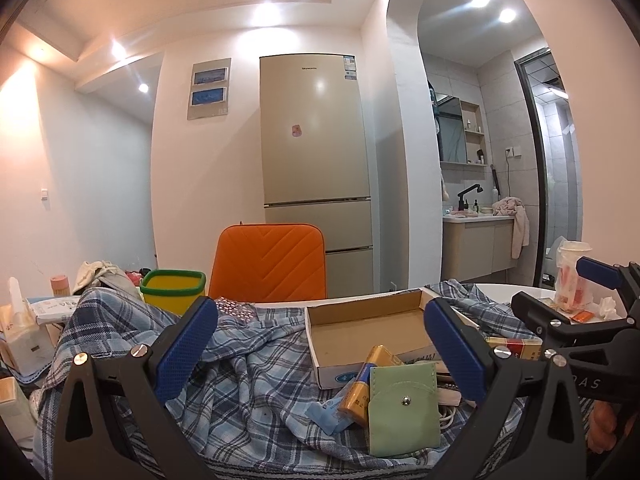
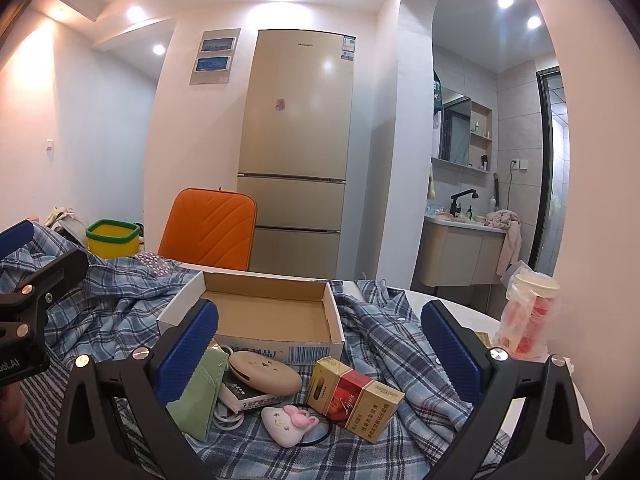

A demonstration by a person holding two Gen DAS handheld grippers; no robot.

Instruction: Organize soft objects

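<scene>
A blue plaid shirt (image 1: 248, 364) (image 2: 120, 300) lies crumpled across the table under the other items. On it rests an open cardboard box (image 1: 368, 328) (image 2: 264, 316), nothing inside. A green snap pouch (image 1: 402, 408) (image 2: 196, 388) leans in front of the box. Beside it are a beige rounded case (image 2: 264, 372), a small white plush with a pink bunny (image 2: 286, 424) and cigarette packs (image 2: 356, 396) (image 1: 368, 384). My left gripper (image 1: 320, 348) is open above the shirt and pouch. My right gripper (image 2: 320, 344) is open over the small items; it also shows at the right (image 1: 560, 304).
A yellow bin with a green rim (image 1: 174, 290) (image 2: 113, 238) and an orange chair back (image 1: 272, 264) stand behind the table. A bagged cup (image 2: 530, 316) sits at the right on the white tabletop (image 2: 472, 304). Tissue boxes (image 1: 20, 332) crowd the left edge.
</scene>
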